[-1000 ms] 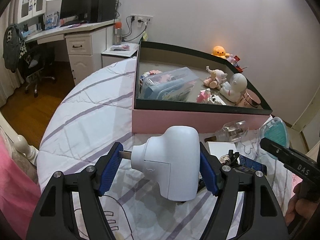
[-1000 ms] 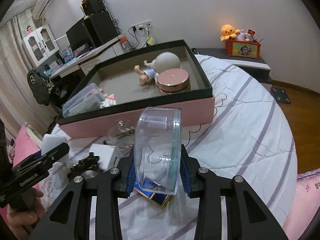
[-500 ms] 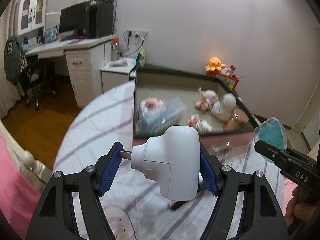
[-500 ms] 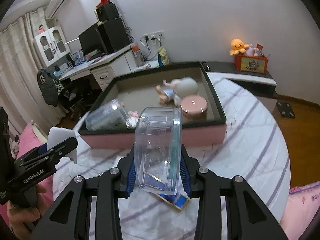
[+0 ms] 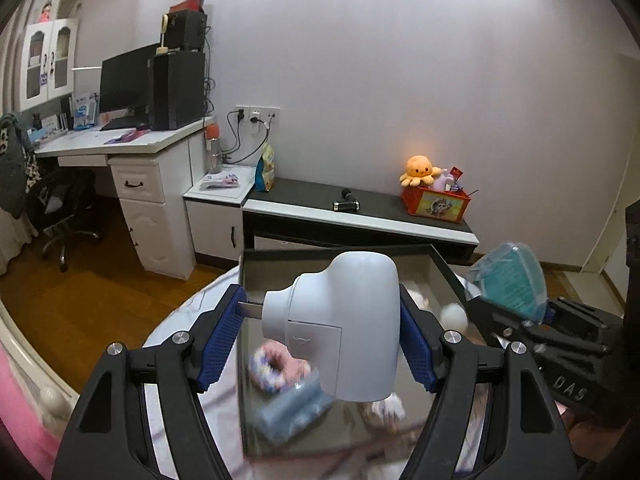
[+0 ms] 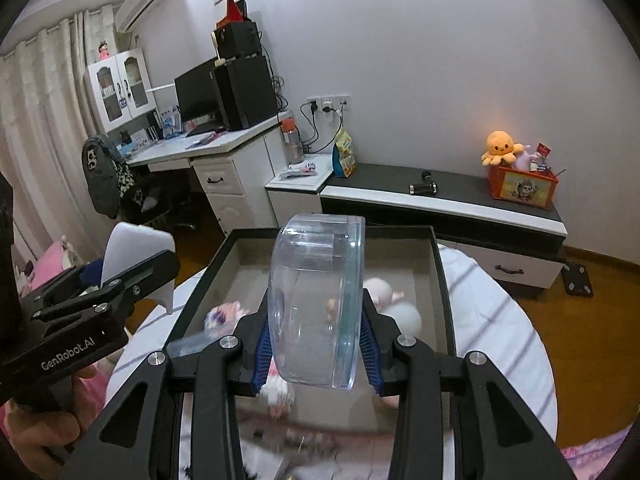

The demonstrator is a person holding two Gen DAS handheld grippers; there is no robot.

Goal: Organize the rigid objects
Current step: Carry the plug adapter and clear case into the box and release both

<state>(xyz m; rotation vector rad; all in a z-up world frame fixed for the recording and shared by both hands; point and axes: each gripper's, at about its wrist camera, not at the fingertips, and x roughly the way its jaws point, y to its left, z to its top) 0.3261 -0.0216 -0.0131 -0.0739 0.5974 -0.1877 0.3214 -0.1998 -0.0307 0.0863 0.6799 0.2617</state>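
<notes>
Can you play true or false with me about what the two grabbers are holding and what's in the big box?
1. The left gripper holds a white plug-in gadget. True.
2. The right gripper is empty. False: it is shut on a clear plastic case.
3. The big box already has toys in it. True, though they look blurry.
4. The orange octopus plush is inside the big box. False: it sits on the red bin on the low cabinet by the wall.
5. The white gadget lies on the bed. False: it is held up in the air between the blue pads.
</notes>
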